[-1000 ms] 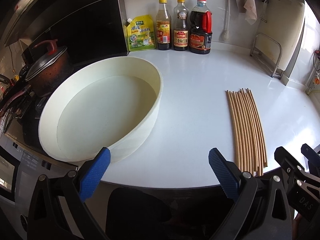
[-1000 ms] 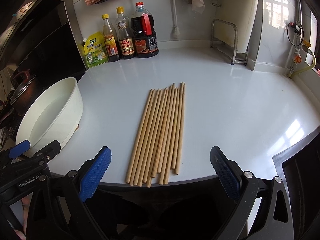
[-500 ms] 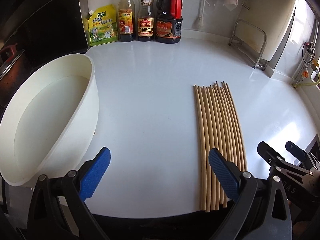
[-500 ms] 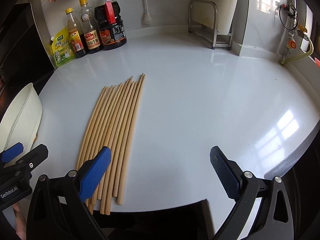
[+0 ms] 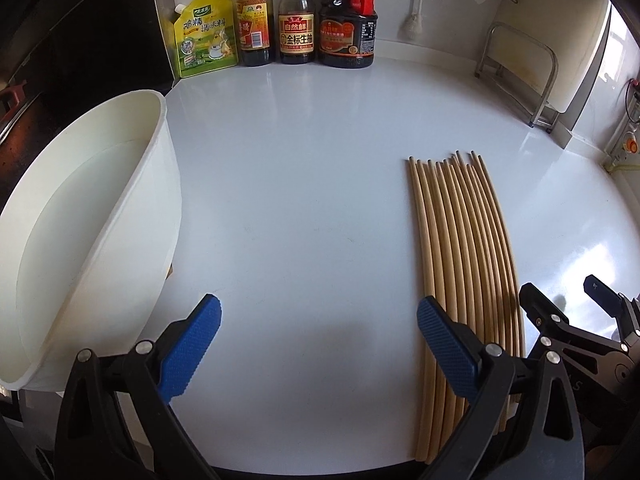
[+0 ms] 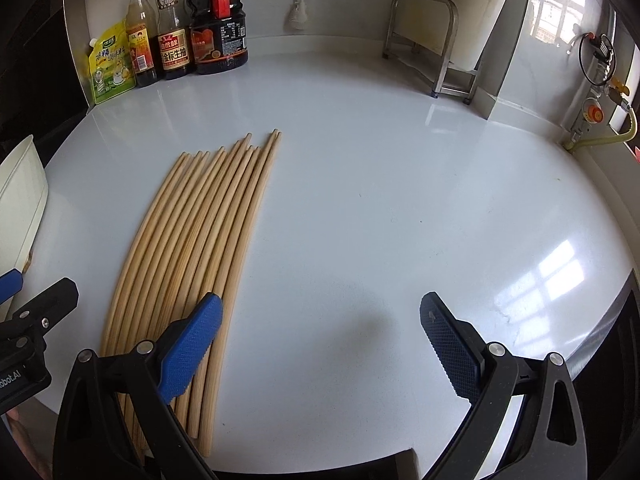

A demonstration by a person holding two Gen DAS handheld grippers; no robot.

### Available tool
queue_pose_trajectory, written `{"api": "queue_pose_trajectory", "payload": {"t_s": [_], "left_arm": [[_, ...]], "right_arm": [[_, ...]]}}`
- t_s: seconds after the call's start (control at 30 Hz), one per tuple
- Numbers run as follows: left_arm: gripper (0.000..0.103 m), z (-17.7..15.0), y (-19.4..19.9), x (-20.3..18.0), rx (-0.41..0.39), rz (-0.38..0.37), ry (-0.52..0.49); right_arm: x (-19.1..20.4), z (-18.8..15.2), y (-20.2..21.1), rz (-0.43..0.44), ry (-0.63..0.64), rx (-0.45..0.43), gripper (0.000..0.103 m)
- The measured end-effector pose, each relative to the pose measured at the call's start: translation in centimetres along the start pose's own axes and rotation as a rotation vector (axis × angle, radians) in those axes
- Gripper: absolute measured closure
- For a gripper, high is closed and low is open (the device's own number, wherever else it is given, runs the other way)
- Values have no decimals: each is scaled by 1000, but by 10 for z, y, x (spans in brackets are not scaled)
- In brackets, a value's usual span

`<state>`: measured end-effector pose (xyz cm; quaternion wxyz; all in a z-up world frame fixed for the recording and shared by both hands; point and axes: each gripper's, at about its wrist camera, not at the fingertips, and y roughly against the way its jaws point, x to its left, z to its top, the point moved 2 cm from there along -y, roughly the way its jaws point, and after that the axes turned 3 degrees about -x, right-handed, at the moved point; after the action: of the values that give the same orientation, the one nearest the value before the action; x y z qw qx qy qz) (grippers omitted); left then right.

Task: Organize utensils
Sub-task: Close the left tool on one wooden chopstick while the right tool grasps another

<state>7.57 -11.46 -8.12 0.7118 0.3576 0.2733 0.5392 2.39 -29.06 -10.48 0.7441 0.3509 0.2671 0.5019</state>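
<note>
chopsticks (image 5: 460, 264) lie in both views; only left shows basin's (image 5: 132, 216) inside.

"金标生抽" on the soy sauce bottle (image 5: 296, 16); "obot.AI" on the left hand-held gripper (image 6: 24, 344)

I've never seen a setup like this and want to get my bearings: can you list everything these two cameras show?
chopsticks: about a dozen, light wood, side by side on the counter's right part
basin: one, white, counter's left edge
sauce bottles: three, dark contents, back wall
seasoning pouch: one, yellow-green, left of the bottles
metal rack: one, silver, back right corner
counter: one, white, glossy
left tool: one, black with blue pads, open, above bare counter
right tool: one, black with blue pads, open, left pad over the chopsticks
</note>
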Motion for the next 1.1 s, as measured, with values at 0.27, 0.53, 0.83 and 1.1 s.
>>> {"api": "queue_pose_trajectory", "payload": {"t_s": [0.27, 0.53, 0.83, 1.1], "left_arm": [[6, 0, -6, -3, 9, 6, -8], [6, -2, -9, -8, 17, 3, -15], [6, -4, -11, -17, 19, -6, -28], [6, -5, -18, -25, 38, 0, -52]], "right_arm": [[0, 0, -1, 19, 20, 6, 8], [-3, -4, 0, 12, 44, 8, 9], [-20, -7, -6, -2, 12, 15, 8], [-28, -8, -7, 3, -2, 10, 9]]}}
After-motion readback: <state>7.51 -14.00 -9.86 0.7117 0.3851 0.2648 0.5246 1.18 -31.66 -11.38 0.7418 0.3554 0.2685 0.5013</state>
